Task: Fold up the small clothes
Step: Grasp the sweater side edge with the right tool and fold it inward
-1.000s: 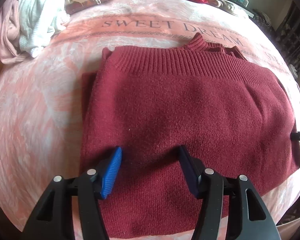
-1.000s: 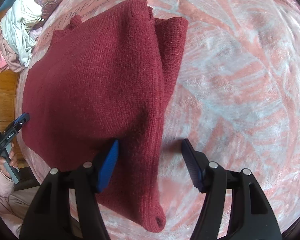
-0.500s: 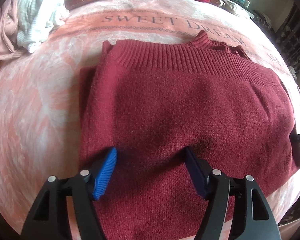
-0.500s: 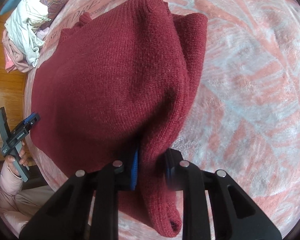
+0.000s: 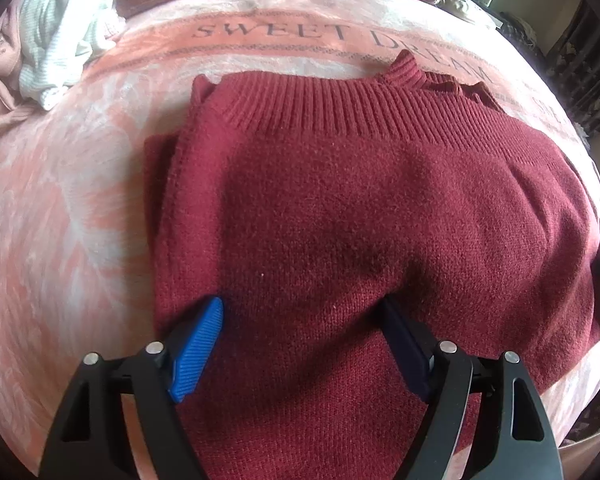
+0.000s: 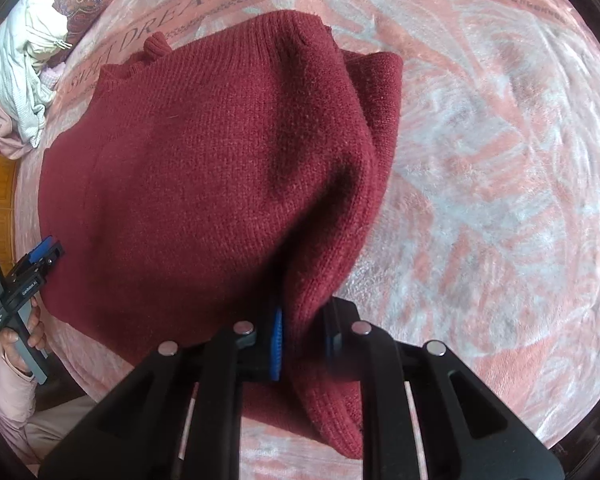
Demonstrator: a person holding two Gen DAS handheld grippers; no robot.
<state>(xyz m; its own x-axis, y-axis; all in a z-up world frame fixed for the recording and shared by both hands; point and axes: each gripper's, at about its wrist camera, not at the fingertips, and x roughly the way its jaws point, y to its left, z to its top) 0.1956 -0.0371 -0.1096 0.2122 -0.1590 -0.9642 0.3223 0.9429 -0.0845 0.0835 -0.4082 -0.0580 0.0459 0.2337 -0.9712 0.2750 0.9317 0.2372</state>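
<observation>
right wrist view: the maroon knit sweater [image 6: 204,184], thick and fuzzy with a ribbed hem, lies folded on the bed's plush pink-and-white blanket [image 6: 500,184]. its edge at five o'clock is bunched into a raised ridge, pinched between the ribbed blue pads of the right tongs [image 6: 302,336], whose jaws have just been closing onto that fold. at nine o'clock the left tongs [image 6: 40,252] sit at the sweater's far edge, gripped by a hand [image 6: 22,334] in a pale pink sleeve. left wrist view: the left tongs [image 5: 300,340] stand wide over flat knit, jaws just been opening, nothing clamped. a crumpled clothes heap [image 5: 56,40] lies at eleven o'clock.
</observation>
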